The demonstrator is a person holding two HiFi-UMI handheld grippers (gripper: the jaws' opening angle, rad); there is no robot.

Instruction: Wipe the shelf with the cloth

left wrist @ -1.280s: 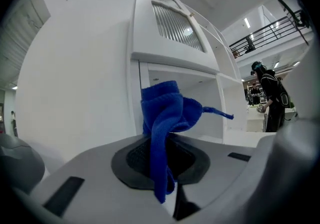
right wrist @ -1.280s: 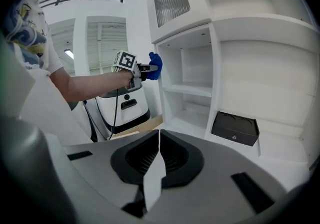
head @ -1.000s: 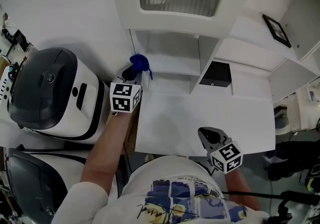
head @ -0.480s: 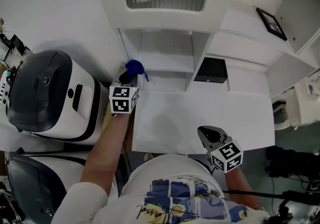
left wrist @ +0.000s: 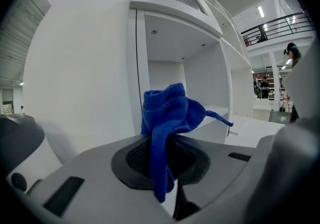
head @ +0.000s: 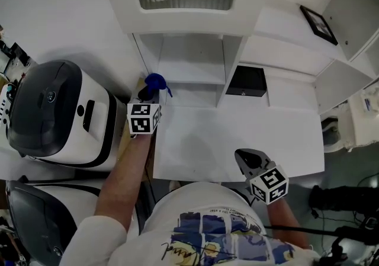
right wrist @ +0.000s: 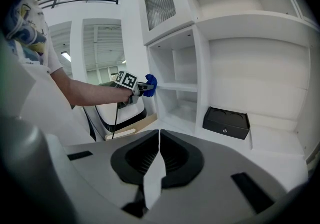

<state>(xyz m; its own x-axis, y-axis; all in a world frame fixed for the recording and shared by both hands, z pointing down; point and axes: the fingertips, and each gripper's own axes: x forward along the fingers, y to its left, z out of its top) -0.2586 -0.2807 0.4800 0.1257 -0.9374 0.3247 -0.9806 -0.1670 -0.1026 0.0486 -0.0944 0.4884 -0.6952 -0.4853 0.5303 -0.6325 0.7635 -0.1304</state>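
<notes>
Left hand-held gripper (left wrist: 166, 162) clamped tight on the crumpled blue microfibre cloth (left wrist: 169, 112), long axis 12-to-6, bunched end at 12. Right hand-held gripper (right wrist: 156, 160) is closed, empty.

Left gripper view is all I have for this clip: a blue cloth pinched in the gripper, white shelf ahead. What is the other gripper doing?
Observer: The right gripper is shut with nothing in it, low over the desk's front edge, away from the shelf.
Operator: Is anything stored in the shelf?
Observer: A black box sits in the compartment right of the divider.
Operator: Where is the cloth relative to the shelf?
Observer: In the head view the cloth is at the front edge of the shelf's left side panel, not inside a compartment. I cannot tell whether it touches.
</notes>
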